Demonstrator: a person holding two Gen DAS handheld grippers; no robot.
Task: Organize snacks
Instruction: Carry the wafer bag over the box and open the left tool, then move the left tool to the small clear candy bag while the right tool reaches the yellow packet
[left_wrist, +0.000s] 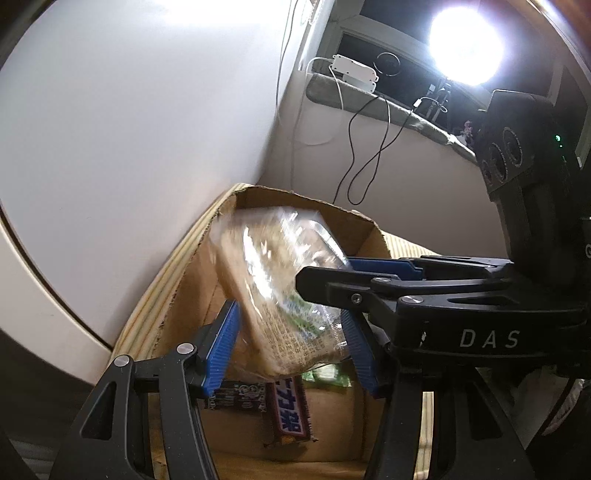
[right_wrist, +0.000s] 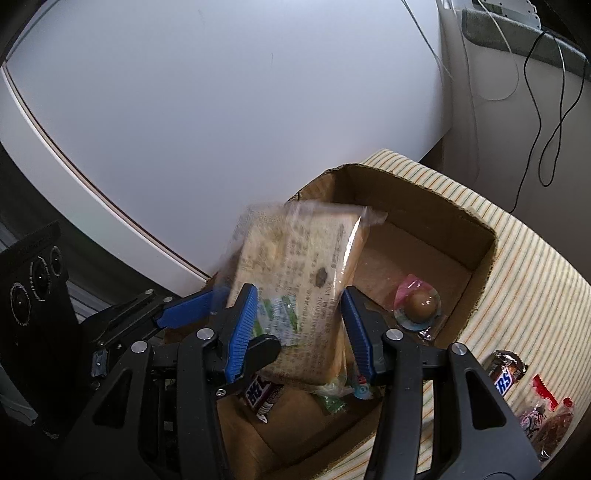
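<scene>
A clear-wrapped bread pack (left_wrist: 280, 295) hangs tilted over an open cardboard box (left_wrist: 192, 280); it is motion-blurred. It also shows in the right wrist view (right_wrist: 295, 280) above the box (right_wrist: 476, 266). My left gripper (left_wrist: 291, 343) brackets the pack's lower end, and so does my right gripper (right_wrist: 299, 328). Whether either set of pads presses the pack is unclear. The right gripper's fingers (left_wrist: 332, 284) reach in from the right in the left wrist view. Inside the box lie a chocolate bar (left_wrist: 290, 417), a dark wrapper (left_wrist: 236, 397), a green packet (right_wrist: 334, 400) and a round brown sweet (right_wrist: 421, 304).
The box stands on a striped cloth (right_wrist: 524, 280) beside a white curved panel (right_wrist: 221, 110). A Snickers bar (right_wrist: 506, 371) and red and brown wrapped snacks (right_wrist: 550, 417) lie on the cloth at the right. Cables (left_wrist: 369, 155) hang from a ledge behind.
</scene>
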